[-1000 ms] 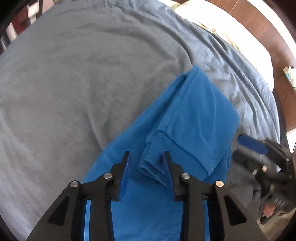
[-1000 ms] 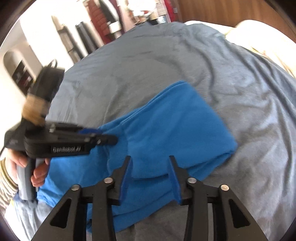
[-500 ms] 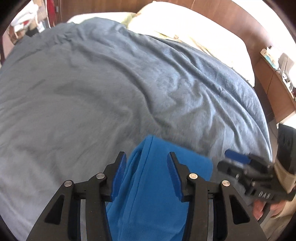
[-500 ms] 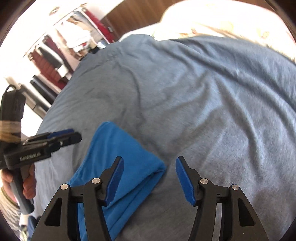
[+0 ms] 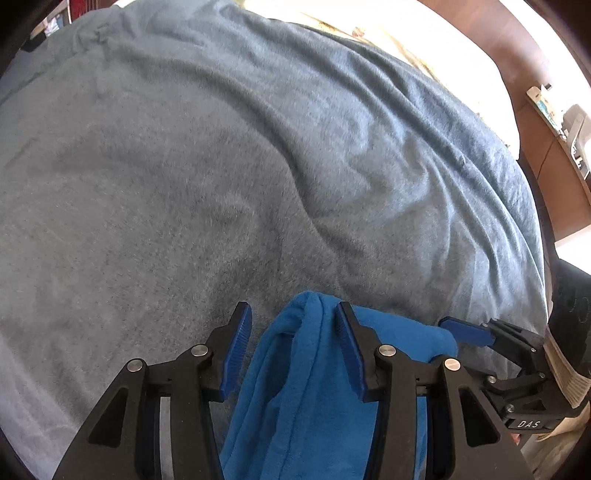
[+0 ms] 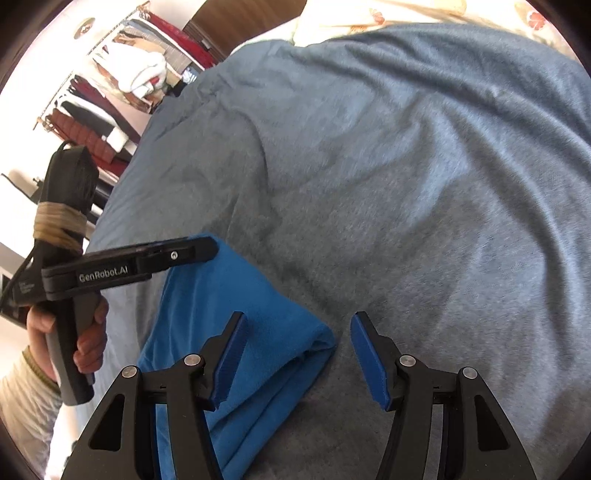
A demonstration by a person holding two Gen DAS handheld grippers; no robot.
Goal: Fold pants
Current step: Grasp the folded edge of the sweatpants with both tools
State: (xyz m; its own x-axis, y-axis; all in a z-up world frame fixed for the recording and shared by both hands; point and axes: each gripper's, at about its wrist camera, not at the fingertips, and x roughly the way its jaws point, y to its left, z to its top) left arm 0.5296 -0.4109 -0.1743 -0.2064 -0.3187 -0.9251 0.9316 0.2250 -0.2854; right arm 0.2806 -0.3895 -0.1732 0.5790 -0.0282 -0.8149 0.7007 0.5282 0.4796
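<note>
Rumpled grey blanket (image 5: 258, 166) — soft folded blue pants (image 5: 303, 387).

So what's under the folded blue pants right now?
The blue pants lie on a grey-blue blanket, which shows on all visible sides. Whatever sits directly beneath the folds is covered, and the mattress under the blanket is hidden too.

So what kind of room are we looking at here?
Most likely a bedroom: the blue fleece pants lie on a bed under a wrinkled grey-blue blanket, a pale pillow sits beyond it, and a rack of hanging clothes stands alongside.
</note>
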